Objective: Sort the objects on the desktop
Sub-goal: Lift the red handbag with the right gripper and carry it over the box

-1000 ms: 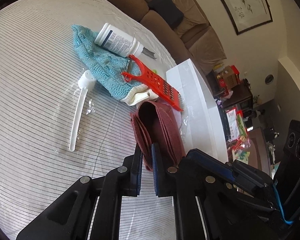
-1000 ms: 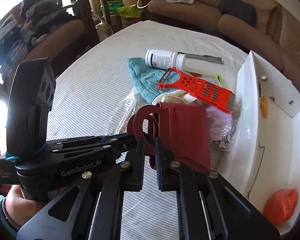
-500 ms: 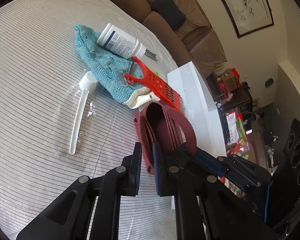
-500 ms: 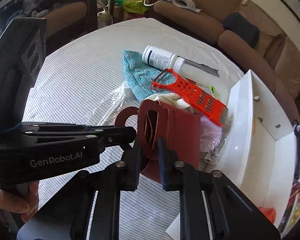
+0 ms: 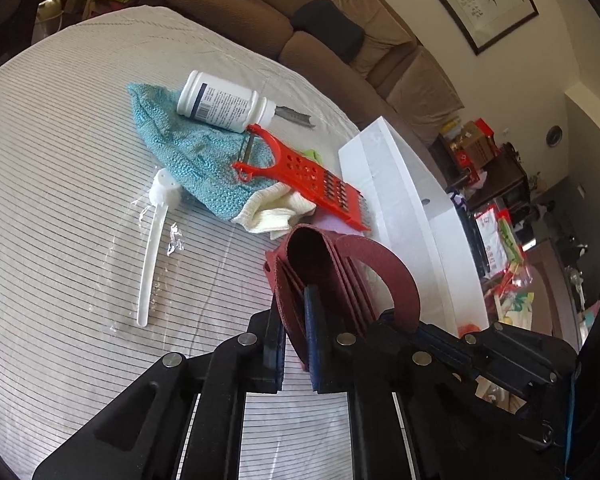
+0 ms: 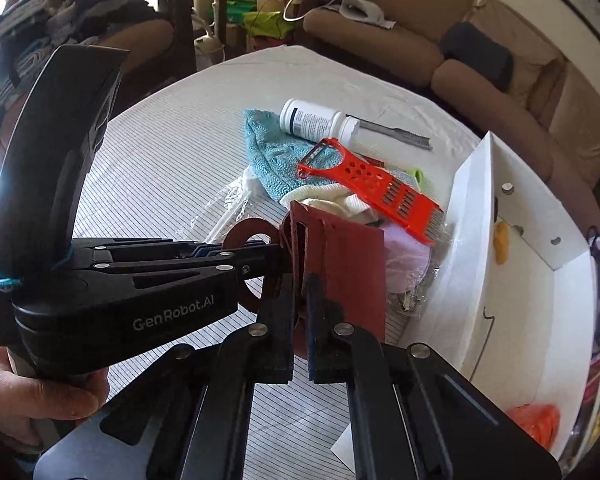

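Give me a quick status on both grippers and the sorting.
Left hand-held gripper and right hand-held gripper both shut on dark red leather holder, lifted off table. White open box alongside. Nothing blocking.

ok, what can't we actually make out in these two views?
- White box: its inside is mostly hidden by its wall in the left view and cut by the edge in the right.
- Spoon: right view, blurred under clear wrap behind the left gripper.
- Bottle label: too small.
- Red leather holder: lower edge behind right gripper.
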`<act>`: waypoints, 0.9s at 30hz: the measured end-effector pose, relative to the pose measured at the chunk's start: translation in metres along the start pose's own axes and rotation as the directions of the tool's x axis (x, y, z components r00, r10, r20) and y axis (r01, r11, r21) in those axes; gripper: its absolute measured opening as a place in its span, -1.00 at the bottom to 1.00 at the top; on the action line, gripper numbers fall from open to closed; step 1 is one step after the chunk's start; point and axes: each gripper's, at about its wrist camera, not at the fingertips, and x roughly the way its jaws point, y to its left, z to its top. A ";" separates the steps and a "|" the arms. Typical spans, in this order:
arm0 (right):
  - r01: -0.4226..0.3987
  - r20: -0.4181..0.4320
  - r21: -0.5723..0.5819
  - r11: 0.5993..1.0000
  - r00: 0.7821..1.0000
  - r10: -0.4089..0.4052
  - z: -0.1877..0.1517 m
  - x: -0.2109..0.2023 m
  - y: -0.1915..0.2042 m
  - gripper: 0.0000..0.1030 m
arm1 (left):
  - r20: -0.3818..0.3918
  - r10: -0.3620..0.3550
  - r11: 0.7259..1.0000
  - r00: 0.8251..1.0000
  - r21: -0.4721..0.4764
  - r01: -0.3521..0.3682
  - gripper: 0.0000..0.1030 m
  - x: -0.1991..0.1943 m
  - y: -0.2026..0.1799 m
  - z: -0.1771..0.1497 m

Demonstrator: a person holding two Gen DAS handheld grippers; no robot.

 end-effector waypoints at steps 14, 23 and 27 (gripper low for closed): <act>-0.041 0.057 0.060 0.997 0.998 0.037 -0.005 -0.027 -0.005 -0.96 | 0.055 0.078 0.982 0.995 0.171 -0.086 -0.87 -0.034 -0.040 0.001; -0.096 0.065 0.164 0.982 0.994 0.086 -0.014 -0.030 -0.024 -0.96 | 0.034 0.023 0.987 0.999 0.155 -0.028 -0.87 -0.037 -0.044 0.003; -0.124 0.086 0.193 0.973 0.990 0.110 -0.013 -0.041 -0.030 -0.96 | 0.036 -0.022 0.990 0.999 0.140 0.017 -0.87 -0.049 -0.045 0.005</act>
